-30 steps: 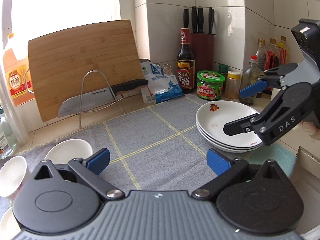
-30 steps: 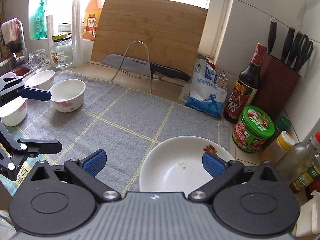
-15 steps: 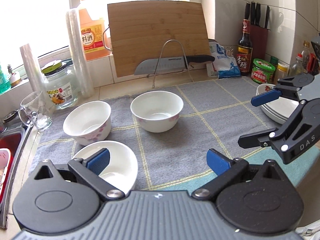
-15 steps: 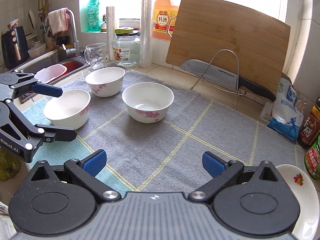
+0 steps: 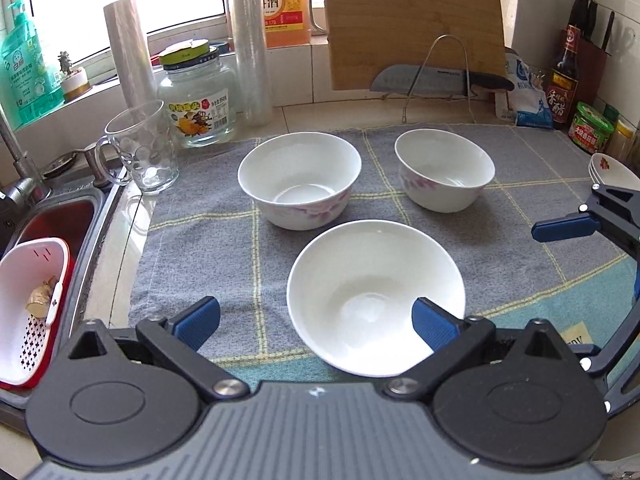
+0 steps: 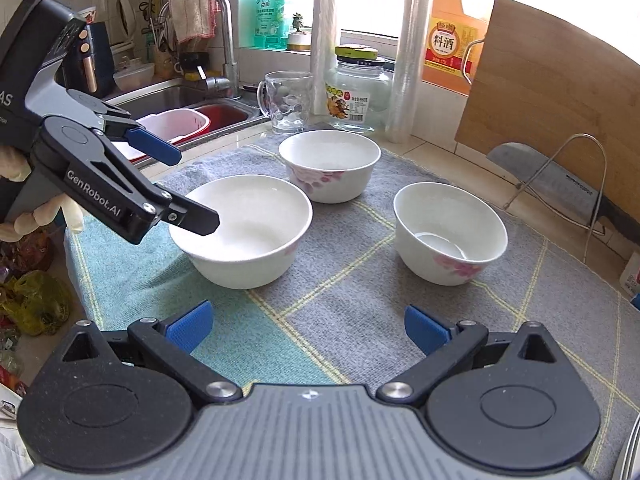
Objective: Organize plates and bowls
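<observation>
Three white bowls with pink flowers stand on the grey mat [image 5: 208, 248]. The near bowl [image 5: 376, 296] [image 6: 244, 228] lies just ahead of my open, empty left gripper [image 5: 316, 320], whose right pad overlaps its rim. A far-left bowl [image 5: 300, 178] [image 6: 330, 164] and a far-right bowl [image 5: 444, 168] [image 6: 450, 232] stand behind. Stacked plates [image 5: 612, 170] sit at the right edge. My right gripper [image 6: 308, 328] is open and empty, short of the bowls; it also shows in the left wrist view [image 5: 576, 228].
A glass mug [image 5: 140, 148], a jar [image 5: 196, 96] and plastic rolls stand at the mat's back left. A sink [image 5: 60, 216] with a white basket [image 5: 28, 304] is at the left. A cutting board [image 5: 412, 24], knife on rack, and bottles line the back.
Both grippers swung left from the plate stack to the bowls. The left gripper has come up close to the near bowl. Both stay open.
</observation>
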Available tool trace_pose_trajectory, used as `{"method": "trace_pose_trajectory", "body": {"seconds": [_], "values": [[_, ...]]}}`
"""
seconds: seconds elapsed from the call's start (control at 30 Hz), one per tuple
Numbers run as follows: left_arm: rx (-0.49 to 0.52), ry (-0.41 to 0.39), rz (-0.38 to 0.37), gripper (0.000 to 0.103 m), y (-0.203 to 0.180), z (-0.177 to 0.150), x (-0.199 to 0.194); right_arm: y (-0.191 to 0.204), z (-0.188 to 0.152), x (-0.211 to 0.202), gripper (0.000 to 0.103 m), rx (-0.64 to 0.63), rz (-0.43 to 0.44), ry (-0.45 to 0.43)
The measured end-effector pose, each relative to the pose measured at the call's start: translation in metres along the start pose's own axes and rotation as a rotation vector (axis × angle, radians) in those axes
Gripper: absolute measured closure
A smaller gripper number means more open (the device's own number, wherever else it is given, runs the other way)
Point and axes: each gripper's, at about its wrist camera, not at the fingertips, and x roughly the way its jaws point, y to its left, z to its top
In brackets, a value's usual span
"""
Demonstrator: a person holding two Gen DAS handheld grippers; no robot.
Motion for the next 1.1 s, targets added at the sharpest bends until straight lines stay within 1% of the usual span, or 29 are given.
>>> {"method": "trace_pose_trajectory", "body": {"seconds": [0.1, 0.17, 0.37, 0.53, 0.57, 0.6, 0.67, 0.77, 0.8, 0.83, 0.87, 1.1], "values": [[0.01, 0.01, -0.005, 0.005, 0.009, 0.001, 0.009, 0.012, 0.005, 0.01, 0.0, -0.025, 0.008, -0.008], [0.023, 0.016, -0.022, 0.007, 0.013, 0.002, 0.014, 0.017, 0.009, 0.016, 0.0, -0.031, 0.015, -0.008], [0.053, 0.038, -0.075, 0.021, 0.015, 0.005, 0.028, 0.028, 0.015, 0.032, 0.0, -0.039, 0.023, -0.01], [0.08, 0.043, -0.122, 0.028, 0.012, 0.011, 0.034, 0.032, 0.017, 0.039, 0.001, -0.055, 0.023, -0.016], [0.085, 0.044, -0.124, 0.032, 0.012, 0.012, 0.035, 0.032, 0.017, 0.04, 0.001, -0.059, 0.022, -0.017], [0.088, 0.047, -0.129, 0.035, 0.012, 0.013, 0.037, 0.033, 0.018, 0.041, 0.003, -0.064, 0.022, -0.019], [0.095, 0.055, -0.143, 0.037, 0.011, 0.014, 0.039, 0.034, 0.019, 0.042, 0.005, -0.074, 0.023, -0.022], [0.104, 0.067, -0.156, 0.046, 0.009, 0.015, 0.042, 0.034, 0.019, 0.044, 0.009, -0.084, 0.033, -0.02], [0.108, 0.071, -0.162, 0.048, 0.009, 0.015, 0.043, 0.034, 0.02, 0.045, 0.011, -0.086, 0.035, -0.018], [0.11, 0.074, -0.168, 0.05, 0.008, 0.015, 0.043, 0.034, 0.02, 0.046, 0.015, -0.089, 0.039, -0.015], [0.11, 0.074, -0.17, 0.051, 0.007, 0.014, 0.043, 0.034, 0.02, 0.046, 0.016, -0.09, 0.044, -0.015], [0.112, 0.072, -0.2, 0.051, 0.005, 0.017, 0.043, 0.034, 0.02, 0.047, 0.016, -0.096, 0.052, -0.018]]}}
